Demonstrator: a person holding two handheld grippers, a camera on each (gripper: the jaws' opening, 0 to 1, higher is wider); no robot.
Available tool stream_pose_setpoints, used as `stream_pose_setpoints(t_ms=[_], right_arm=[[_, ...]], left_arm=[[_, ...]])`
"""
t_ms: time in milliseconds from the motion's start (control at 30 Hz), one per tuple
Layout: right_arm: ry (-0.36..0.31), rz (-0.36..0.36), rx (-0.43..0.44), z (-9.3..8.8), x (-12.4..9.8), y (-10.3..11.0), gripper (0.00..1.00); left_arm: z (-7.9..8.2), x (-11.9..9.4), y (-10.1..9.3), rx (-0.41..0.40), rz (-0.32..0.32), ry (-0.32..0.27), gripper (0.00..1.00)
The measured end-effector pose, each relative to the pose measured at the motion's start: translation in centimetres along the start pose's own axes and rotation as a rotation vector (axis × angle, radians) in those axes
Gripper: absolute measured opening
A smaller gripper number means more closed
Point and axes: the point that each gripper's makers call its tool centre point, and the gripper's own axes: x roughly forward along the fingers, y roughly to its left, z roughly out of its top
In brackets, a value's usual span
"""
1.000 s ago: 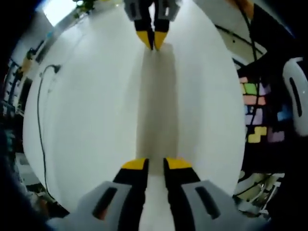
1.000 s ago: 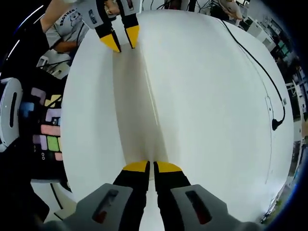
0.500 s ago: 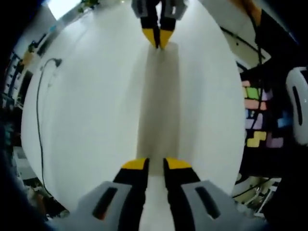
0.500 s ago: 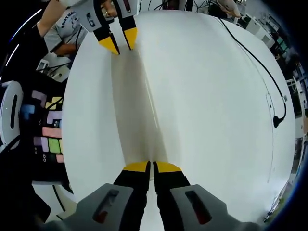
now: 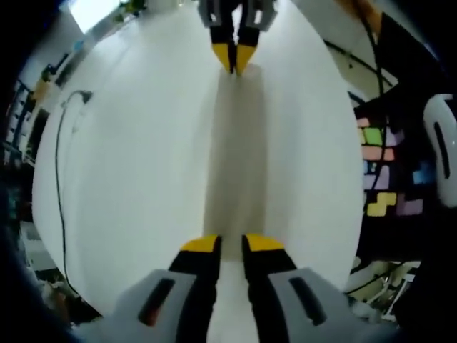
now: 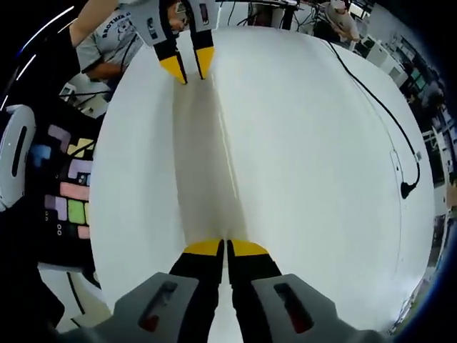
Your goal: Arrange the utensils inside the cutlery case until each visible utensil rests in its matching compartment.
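**Left gripper view**
- left gripper (image 5: 232,244): jaws parted by narrow gap, nothing clearly held.
- right gripper (image 5: 233,58) opposite, tips together at far end of pale strip (image 5: 234,150) on white table (image 5: 128,164).
- Strip maybe case, maybe shadow; cannot tell. Utensils not made out.

**Right gripper view**
- Own jaws almost touching, at near end of strip.
- Judgement: cutlery stiff, light, slippery – take at mid-handle.
- Versus half second ago: opposite gripper sits little higher and more right in view, probably camera shift; strip unchanged.
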Motion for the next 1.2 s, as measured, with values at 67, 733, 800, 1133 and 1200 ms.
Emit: stream_pose_setpoints(t_ms=[67,733,800,1133,1200], right_arm=[[-0.007,-0.004,0.013,0.0,0.0,-0.1,0.01],[-0.248,-0.075,0.104,0.2,-2.8,-1.3,0.09],[-0.264,-0.087,0.112,-0.5,-2.3,-1.0,0.11],[-0.343,0.037,0.222,-3.0,-1.0,1.0,0.21],[-0.361,0.035,0.231,-3.2,-1.0,0.7,0.21]], left_arm=[[0.1,0.0,0.1,-0.005,0.002,-0.001,0.14],[-2.4,0.3,0.8,0.031,-0.009,-0.022,0.40],[-2.4,0.7,0.9,0.030,-0.005,-0.029,0.43],[-2.9,2.1,1.1,0.019,-0.018,-0.050,0.48],[-3.4,2.5,1.1,-0.003,-0.016,-0.023,0.47]])
